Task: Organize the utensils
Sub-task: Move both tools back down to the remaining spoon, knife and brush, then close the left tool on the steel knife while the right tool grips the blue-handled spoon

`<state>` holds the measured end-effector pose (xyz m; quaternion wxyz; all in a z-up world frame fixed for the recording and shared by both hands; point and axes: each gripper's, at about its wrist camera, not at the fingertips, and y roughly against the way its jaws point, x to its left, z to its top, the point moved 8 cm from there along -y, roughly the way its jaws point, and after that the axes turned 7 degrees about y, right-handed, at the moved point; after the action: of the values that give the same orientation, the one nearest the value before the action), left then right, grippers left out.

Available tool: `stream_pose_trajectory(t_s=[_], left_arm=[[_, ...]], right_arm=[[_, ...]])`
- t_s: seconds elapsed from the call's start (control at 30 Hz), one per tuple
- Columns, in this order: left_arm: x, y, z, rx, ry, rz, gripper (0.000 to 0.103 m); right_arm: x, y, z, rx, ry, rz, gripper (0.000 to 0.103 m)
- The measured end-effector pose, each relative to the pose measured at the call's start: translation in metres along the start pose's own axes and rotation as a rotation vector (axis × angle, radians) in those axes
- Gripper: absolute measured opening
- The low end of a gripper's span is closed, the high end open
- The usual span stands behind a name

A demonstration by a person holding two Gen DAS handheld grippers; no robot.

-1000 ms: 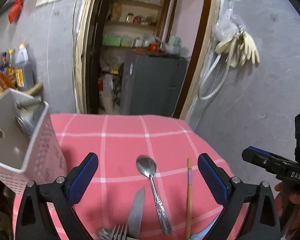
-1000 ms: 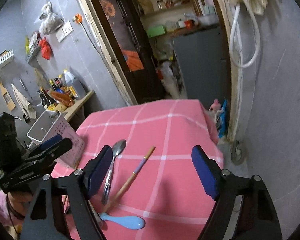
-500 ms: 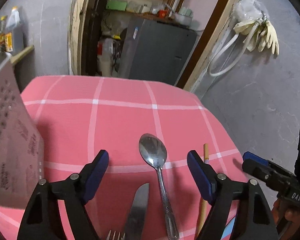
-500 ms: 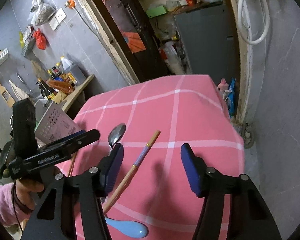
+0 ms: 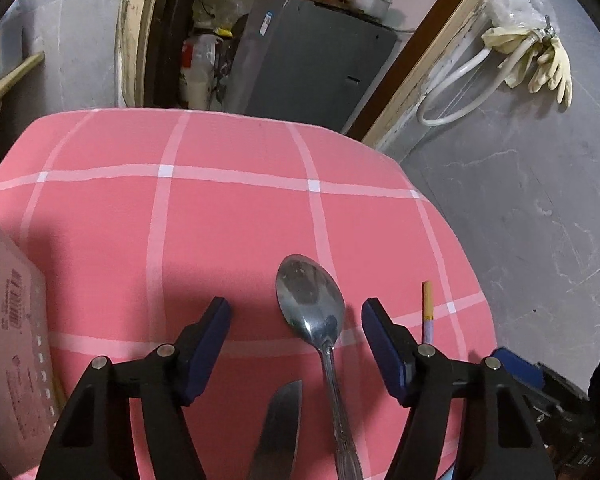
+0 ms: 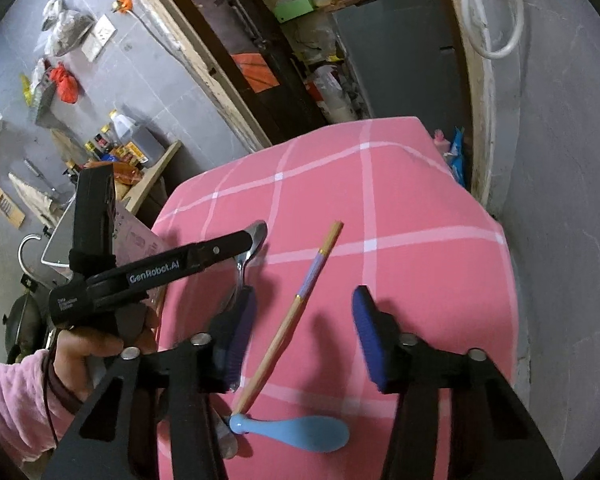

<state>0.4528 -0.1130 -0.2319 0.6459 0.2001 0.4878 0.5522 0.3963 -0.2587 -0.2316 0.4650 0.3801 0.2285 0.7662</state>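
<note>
A metal spoon [image 5: 316,320] lies on the pink checked tablecloth [image 5: 220,220], its bowl between the fingers of my open left gripper [image 5: 296,344], which hangs low over it. A knife [image 5: 278,428] lies left of the spoon's handle. A wooden chopstick [image 6: 296,304] with a purple band lies between the fingers of my open right gripper [image 6: 304,336]; it also shows in the left wrist view [image 5: 427,312]. A blue plastic spoon [image 6: 296,432] lies at the chopstick's near end. The white perforated utensil holder [image 5: 8,340] stands at the table's left edge.
The table's right edge drops off beside a grey wall [image 5: 520,200]. A doorway with a grey cabinet [image 5: 316,52] is behind the table. A side shelf with bottles [image 6: 128,140] stands to the left. The left gripper's body [image 6: 148,268] crosses the right wrist view.
Both grippers have moved down and forward toward the table. The left one now brackets the spoon's bowl, the right one brackets the chopstick. The utensil holder slid to the left frame edge.
</note>
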Motion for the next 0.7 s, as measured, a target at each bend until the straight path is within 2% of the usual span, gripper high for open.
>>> stream_pose_trajectory(t_s=[0.07,0.13,0.17,0.27,0.5,0.57,0.63,0.7], left_arm=[[0.001,-0.002,-0.001,0.016,0.0,0.002,0.065],[0.003,-0.006,-0.001,0.032,-0.012,0.025,0.058],[0.003,-0.006,-0.001,0.034,-0.018,0.033,0.056],[0.003,-0.006,-0.002,0.042,-0.032,0.042,0.05],[-0.003,-0.007,-0.004,0.066,-0.052,0.013,0.025],[-0.005,-0.007,-0.003,0.072,-0.068,0.013,0.021],[-0.007,-0.006,-0.005,0.083,-0.071,-0.007,0.011],[-0.011,-0.004,-0.007,0.093,-0.086,-0.035,0.006]], right_arm=[[-0.001,-0.001,0.0,-0.003,-0.029,-0.006,0.042],[-0.003,-0.004,-0.001,0.003,-0.048,-0.018,0.041],[-0.003,-0.006,-0.001,0.01,-0.058,-0.024,0.037],[-0.009,-0.001,-0.007,0.017,-0.111,-0.06,0.036],[-0.007,0.029,-0.055,0.028,-0.269,-0.105,0.036],[-0.005,0.034,-0.069,0.039,-0.303,-0.112,0.036],[-0.007,0.035,-0.08,0.045,-0.33,-0.121,0.036],[-0.007,0.033,-0.089,0.048,-0.364,-0.121,0.036]])
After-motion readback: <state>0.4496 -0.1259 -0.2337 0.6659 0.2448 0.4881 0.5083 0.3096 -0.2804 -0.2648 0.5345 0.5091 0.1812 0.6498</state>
